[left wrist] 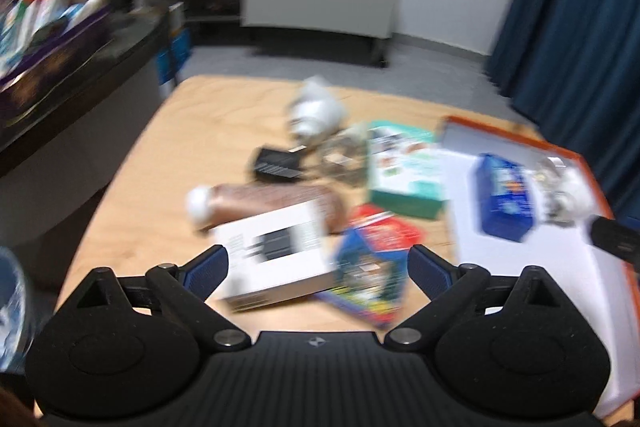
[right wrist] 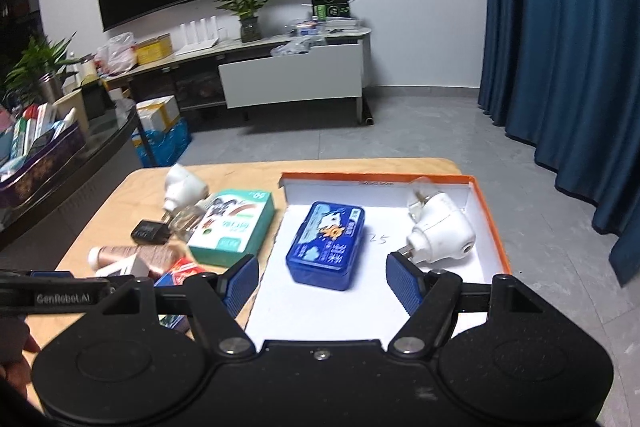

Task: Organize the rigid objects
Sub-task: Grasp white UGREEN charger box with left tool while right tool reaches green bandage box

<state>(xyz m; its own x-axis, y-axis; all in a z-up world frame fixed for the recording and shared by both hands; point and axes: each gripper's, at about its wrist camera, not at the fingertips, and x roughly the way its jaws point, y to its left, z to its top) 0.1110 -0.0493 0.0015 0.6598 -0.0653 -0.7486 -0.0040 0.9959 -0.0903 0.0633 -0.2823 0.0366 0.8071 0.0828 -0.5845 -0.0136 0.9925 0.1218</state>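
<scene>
We saw pale wood surface [right wrist: 248, 169], glossy blue tin [right wrist: 326, 245], smooth white plastic plug-in [right wrist: 442, 233], matt white cardboard tray [right wrist: 486, 209].

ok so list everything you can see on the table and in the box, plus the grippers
table: 1, light wood, under everything
box lid tray: 1, orange rim, white inside, right side of table
blue tin: 1, blue, in tray, left part
white plug-in device: 1, white, in tray, right part
second white plug-in device: 1, white, far left on table
green box: 1, green and white, left of tray
black adapter: 1, black, left of green box
tube: 1, pinkish brown with white cap, near left
white box: 1, white, near edge
colourful packet: 1, red and blue, beside white box
left gripper: open, empty
right gripper: open, empty
</scene>
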